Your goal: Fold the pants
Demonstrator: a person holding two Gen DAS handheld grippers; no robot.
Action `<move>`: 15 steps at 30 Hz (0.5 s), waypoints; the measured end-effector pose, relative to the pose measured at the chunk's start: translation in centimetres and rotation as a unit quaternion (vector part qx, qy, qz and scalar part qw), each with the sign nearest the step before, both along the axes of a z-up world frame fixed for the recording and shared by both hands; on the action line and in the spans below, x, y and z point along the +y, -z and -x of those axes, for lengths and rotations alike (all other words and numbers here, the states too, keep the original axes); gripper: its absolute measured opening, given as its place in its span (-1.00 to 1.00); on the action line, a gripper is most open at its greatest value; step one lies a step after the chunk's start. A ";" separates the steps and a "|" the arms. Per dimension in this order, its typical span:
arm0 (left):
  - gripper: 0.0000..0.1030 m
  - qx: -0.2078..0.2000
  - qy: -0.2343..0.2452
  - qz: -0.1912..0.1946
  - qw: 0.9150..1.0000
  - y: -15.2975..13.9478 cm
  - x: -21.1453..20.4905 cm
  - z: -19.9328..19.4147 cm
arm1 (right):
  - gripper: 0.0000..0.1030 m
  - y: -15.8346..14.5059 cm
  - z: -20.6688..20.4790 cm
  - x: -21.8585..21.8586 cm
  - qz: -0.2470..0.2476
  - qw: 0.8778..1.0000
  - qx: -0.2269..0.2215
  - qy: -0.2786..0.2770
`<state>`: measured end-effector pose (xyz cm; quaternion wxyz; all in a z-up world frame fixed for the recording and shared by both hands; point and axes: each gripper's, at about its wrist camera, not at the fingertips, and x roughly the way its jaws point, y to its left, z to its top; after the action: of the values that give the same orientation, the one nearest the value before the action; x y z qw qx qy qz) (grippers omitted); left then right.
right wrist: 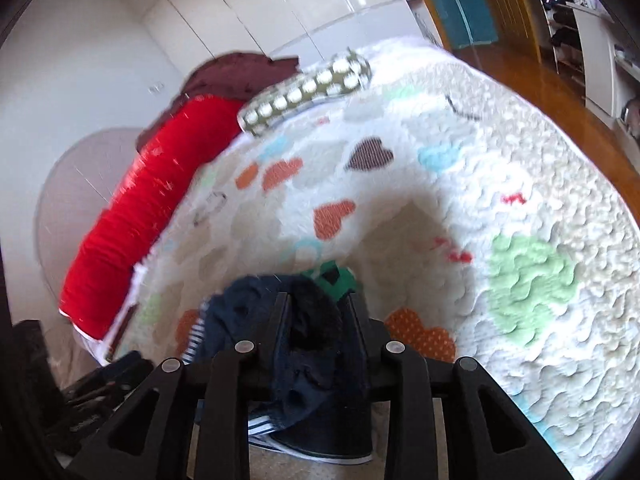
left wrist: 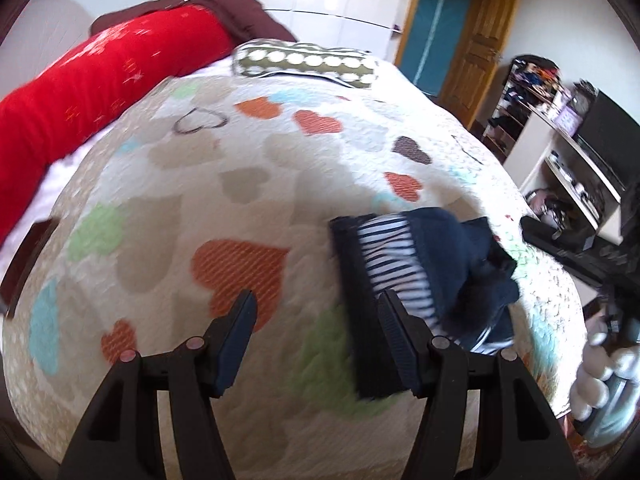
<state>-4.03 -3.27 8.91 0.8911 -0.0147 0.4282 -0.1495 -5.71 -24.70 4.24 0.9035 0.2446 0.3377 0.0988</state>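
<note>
Navy pants (right wrist: 304, 344) between right gripper (right wrist: 320, 308) fingers

Left gripper (left wrist: 316, 316) and right gripper (right wrist: 316, 312) — black plastic, 2 ribbed fingers each, silver round pivot pins, triangular cut-outs along the bottom of the frame.

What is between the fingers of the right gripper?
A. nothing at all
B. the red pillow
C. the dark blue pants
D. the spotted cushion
C: in the right wrist view, bunched dark blue pants fill the gap of the right gripper, while the red pillow and spotted cushion lie far off on the bed.
</note>
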 end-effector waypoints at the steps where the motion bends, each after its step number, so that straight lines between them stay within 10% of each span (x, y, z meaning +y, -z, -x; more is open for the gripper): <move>1: 0.20 -0.001 0.007 -0.002 1.000 0.2 -0.8 -0.2 | -0.40 -0.5 0.2 0.0 -0.015 1.000 -0.010 -0.008; 7: 0.20 0.040 0.036 -0.025 0.998 3.8 -5.0 -0.3 | -0.40 1.0 -1.3 1.6 -0.065 0.996 0.015 -0.055; 15: 0.35 0.044 0.023 -0.017 0.999 4.2 -4.3 0.2 | -0.47 5.1 -0.9 3.2 0.057 0.997 0.058 -0.009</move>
<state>-4.27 -7.60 4.72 0.8677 0.0037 0.4699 -0.1619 -4.85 -21.50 -0.91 0.8940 0.1954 0.3966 0.0730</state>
